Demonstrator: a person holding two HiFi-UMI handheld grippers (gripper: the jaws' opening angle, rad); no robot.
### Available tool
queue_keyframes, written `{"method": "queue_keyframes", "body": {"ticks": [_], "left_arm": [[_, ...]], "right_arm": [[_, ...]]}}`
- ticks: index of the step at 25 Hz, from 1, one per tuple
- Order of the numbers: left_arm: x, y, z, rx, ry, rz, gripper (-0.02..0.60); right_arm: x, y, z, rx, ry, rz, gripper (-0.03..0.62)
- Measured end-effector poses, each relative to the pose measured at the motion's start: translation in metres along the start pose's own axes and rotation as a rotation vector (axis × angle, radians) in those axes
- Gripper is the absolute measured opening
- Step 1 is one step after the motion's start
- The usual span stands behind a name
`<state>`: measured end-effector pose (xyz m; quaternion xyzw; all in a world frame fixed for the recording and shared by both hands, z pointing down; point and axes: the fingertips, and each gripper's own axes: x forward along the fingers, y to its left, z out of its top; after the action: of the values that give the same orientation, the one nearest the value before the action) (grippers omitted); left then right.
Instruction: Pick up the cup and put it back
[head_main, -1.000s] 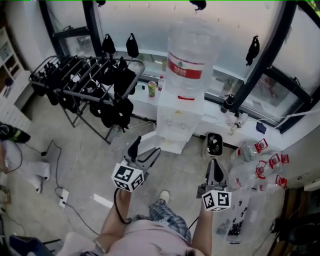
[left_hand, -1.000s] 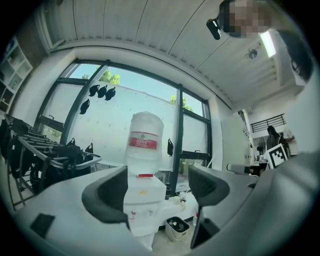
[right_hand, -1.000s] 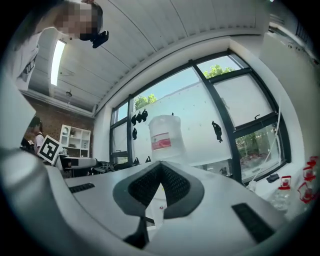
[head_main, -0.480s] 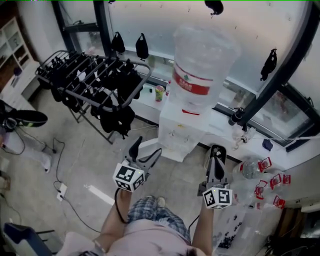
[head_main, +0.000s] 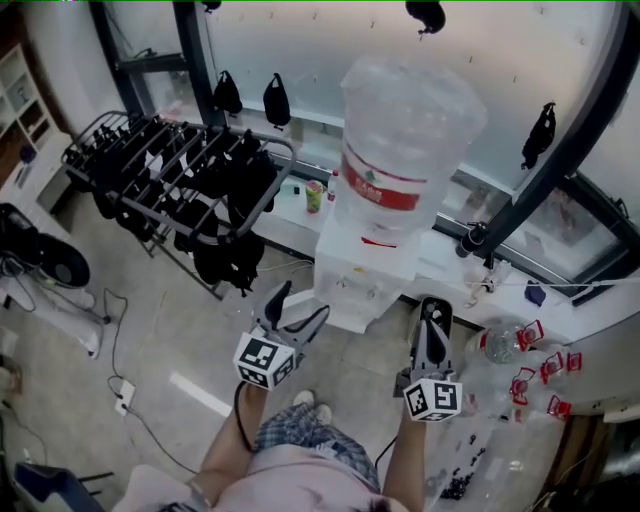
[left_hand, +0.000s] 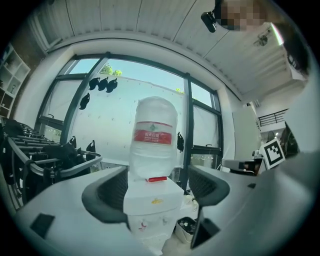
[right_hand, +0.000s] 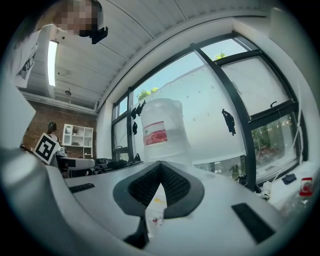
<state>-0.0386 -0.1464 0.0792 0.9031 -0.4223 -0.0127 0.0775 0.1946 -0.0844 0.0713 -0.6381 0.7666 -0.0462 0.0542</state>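
- Clear plastic water bottle with red label (head_main: 400, 130) atop boxy white dispenser (head_main: 355, 270), framed slightly lower than before.
- Black metal drying rack (head_main: 180, 165).
- Left gripper (head_main: 300, 302): ridged jaws wide apart, empty, edged nearer the dispenser.
- Right gripper (head_main: 432, 308): jaws together, empty.
- Small green cup-like container (head_main: 314, 196), possibly the cup, on white sill (head_main: 292, 212) beside the dispenser.

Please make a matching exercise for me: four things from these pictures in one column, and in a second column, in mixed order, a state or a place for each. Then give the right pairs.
Things
1. left gripper
2. right gripper
3. water bottle
4. drying rack

States or places
A. jaws together, nothing held
B. upside down on the white dispenser
C. jaws apart, nothing held
D. hung with dark items, left of the dispenser in the head view

Pairs: 1-C, 2-A, 3-B, 4-D
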Motion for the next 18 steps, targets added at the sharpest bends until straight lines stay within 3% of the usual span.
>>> {"method": "queue_keyframes", "body": {"ticks": [5, 14, 18], "left_arm": [[0.010, 0.006, -0.011, 0.026, 0.008, -0.017, 0.367], [0.018, 0.015, -0.033, 0.036, 0.028, 0.044, 0.367], [0.026, 0.020, -0.061, 0.034, 0.033, 0.062, 0.367]], "right_arm": [[0.010, 0.002, -0.012, 0.005, -0.006, -0.009, 0.017], [0.010, -0.017, -0.038, 0.021, 0.028, -0.009, 0.018], [0.014, -0.026, -0.066, 0.014, 0.045, 0.014, 0.017]]}}
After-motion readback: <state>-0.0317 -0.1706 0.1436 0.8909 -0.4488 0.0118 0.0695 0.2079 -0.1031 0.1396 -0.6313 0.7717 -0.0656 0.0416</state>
